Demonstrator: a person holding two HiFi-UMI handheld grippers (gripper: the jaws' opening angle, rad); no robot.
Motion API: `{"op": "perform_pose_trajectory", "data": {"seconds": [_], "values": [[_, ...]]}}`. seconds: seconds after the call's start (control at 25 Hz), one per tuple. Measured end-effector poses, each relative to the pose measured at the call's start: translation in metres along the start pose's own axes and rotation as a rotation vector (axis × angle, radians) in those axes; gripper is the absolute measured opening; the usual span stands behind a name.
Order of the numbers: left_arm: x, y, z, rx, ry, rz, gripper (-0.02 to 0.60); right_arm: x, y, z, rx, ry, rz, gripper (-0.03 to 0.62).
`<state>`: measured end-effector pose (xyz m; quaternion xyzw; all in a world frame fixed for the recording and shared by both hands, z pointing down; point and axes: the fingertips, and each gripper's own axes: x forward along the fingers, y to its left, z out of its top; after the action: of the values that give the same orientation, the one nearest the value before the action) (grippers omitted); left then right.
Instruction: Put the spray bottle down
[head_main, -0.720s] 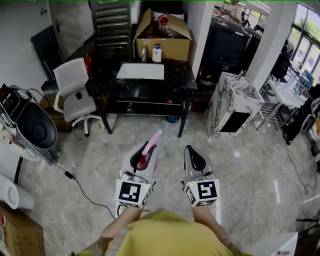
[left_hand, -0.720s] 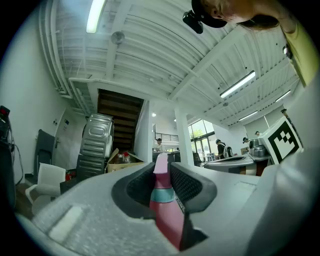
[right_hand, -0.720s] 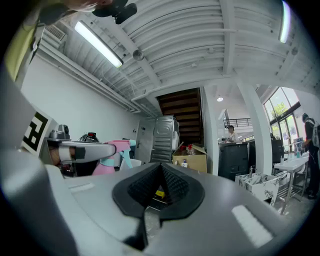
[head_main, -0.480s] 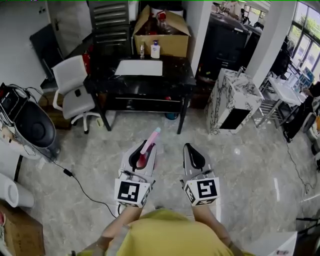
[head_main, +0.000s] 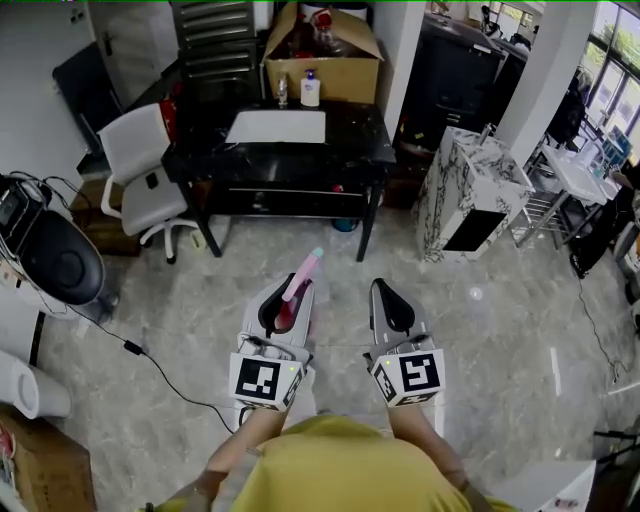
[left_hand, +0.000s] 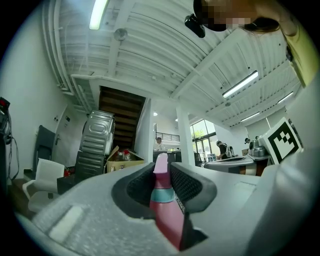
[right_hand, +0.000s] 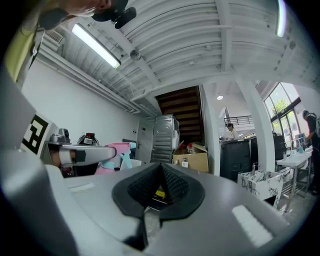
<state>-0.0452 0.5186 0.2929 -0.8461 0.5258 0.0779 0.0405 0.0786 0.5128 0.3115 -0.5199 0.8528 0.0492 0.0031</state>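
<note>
The spray bottle (head_main: 299, 281) has a pink head, a teal collar and a red body. It sticks forward and up out of my left gripper (head_main: 284, 303), which is shut on it over the marble floor. In the left gripper view the bottle's neck (left_hand: 163, 196) sits squeezed between the two black pads. My right gripper (head_main: 389, 309) is beside it at the same height, shut with nothing in it. From the right gripper view (right_hand: 160, 186), the pink spray head (right_hand: 116, 151) shows at the left.
Ahead stands a black table (head_main: 340, 142) with a white sheet (head_main: 277, 127) and small bottles (head_main: 310, 90) on it, and a cardboard box (head_main: 322, 65) behind. A white chair (head_main: 138, 165) is at the left, a marble cabinet (head_main: 463, 195) at the right, and a black device with a cable (head_main: 58, 262) at far left.
The table and room have slid slightly up in the head view. Both grippers keep their pose, and the left one still holds the bottle.
</note>
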Motion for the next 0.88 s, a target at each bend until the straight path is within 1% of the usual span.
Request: {"op": "perform_pose_trajectory", "data": {"seconds": [0.16, 0.32, 0.6, 0.76, 0.88], "values": [[0.040, 0.028, -0.016, -0.004, 0.001, -0.019, 0.095, 0.046, -0.015, -0.016, -0.001, 0.023, -0.014, 0.000], [0.095, 0.067, -0.028, -0.011, 0.002, -0.026, 0.095, 0.110, -0.039, -0.026, -0.004, 0.042, -0.021, 0.000], [0.196, 0.138, -0.035, -0.007, -0.007, -0.075, 0.095, 0.227, -0.078, -0.027, -0.009, 0.042, -0.068, 0.000], [0.239, 0.169, -0.045, -0.017, -0.003, -0.109, 0.095, 0.275, -0.094, -0.037, 0.002, 0.057, -0.101, 0.000], [0.262, 0.185, -0.052, -0.027, -0.005, -0.126, 0.095, 0.299, -0.102, -0.042, 0.000, 0.067, -0.119, 0.000]]}}
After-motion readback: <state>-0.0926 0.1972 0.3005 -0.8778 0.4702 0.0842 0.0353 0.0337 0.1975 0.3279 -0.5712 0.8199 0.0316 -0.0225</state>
